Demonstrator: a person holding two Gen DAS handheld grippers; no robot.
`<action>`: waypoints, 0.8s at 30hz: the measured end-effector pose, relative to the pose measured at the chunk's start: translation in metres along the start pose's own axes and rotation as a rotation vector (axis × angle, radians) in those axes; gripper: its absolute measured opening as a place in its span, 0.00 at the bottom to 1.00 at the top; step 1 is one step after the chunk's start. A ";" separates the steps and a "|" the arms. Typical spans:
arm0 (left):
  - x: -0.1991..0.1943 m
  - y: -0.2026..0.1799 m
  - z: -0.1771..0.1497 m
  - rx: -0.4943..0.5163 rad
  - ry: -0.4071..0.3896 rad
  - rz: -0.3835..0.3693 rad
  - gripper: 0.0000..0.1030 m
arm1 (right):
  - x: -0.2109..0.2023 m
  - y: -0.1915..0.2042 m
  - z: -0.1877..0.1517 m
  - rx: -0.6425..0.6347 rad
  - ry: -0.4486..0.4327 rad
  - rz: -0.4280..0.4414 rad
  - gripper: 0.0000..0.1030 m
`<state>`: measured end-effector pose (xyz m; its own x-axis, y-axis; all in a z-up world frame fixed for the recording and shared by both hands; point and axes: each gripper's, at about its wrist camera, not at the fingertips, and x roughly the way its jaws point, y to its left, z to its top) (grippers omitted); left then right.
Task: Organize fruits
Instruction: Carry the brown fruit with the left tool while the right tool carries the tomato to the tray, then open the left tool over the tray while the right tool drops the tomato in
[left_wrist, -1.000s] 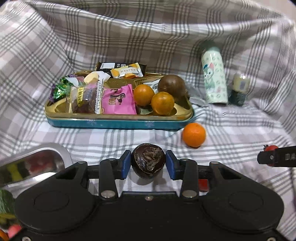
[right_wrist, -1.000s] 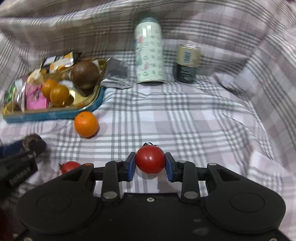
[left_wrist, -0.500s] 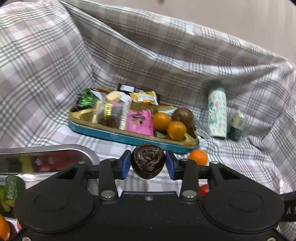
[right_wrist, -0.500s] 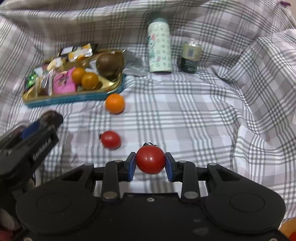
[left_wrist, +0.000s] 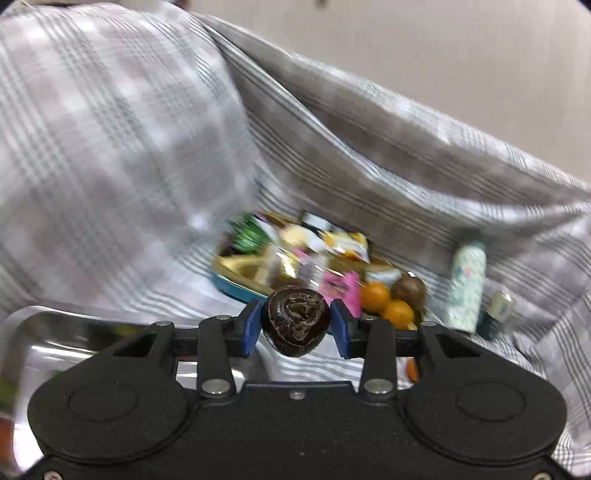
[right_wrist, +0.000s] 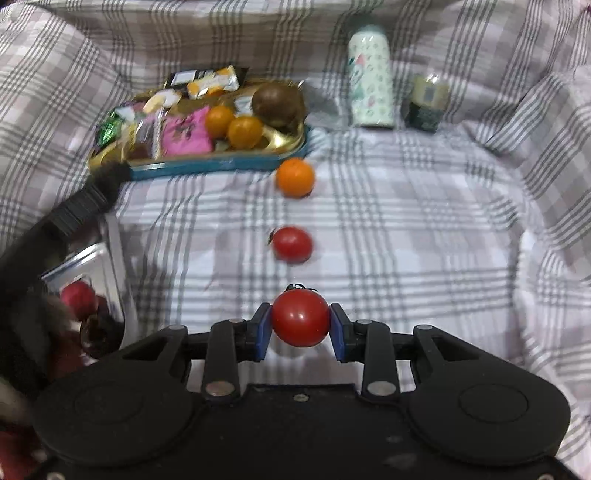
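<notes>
Left tool (left_wrist: 295, 326) pinching dark brown wrinkled round fruit (left_wrist: 295, 319); right tool (right_wrist: 300, 326) pinching glossy red tomato (right_wrist: 300, 318). Both sit near the shiny steel tray (left_wrist: 66, 339). Advice: get well over the tray floor, drop low, release one at a time so neither rolls onto the plaid cloth (right_wrist: 406, 206).

Open checked cloth (right_wrist: 406, 221) lies right of the loose tomato (right_wrist: 292, 244) and orange (right_wrist: 295, 177); the snack tin (right_wrist: 221, 164) and metal tray (right_wrist: 110, 236) crowd the left.
</notes>
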<state>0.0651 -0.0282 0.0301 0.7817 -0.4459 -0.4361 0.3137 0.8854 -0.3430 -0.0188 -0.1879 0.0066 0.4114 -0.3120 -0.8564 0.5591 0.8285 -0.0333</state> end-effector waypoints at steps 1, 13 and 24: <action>-0.010 0.007 0.006 0.011 -0.004 0.014 0.47 | 0.001 0.002 -0.003 -0.004 0.006 0.013 0.33; -0.071 0.094 0.044 0.071 0.129 0.196 0.47 | -0.017 0.047 0.003 -0.099 -0.097 0.182 0.33; -0.051 0.109 0.023 0.042 0.259 0.209 0.47 | -0.006 0.103 0.025 -0.200 -0.060 0.381 0.33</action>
<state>0.0718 0.0947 0.0343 0.6699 -0.2677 -0.6926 0.1871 0.9635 -0.1914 0.0544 -0.1126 0.0215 0.6060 0.0114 -0.7954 0.2110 0.9618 0.1745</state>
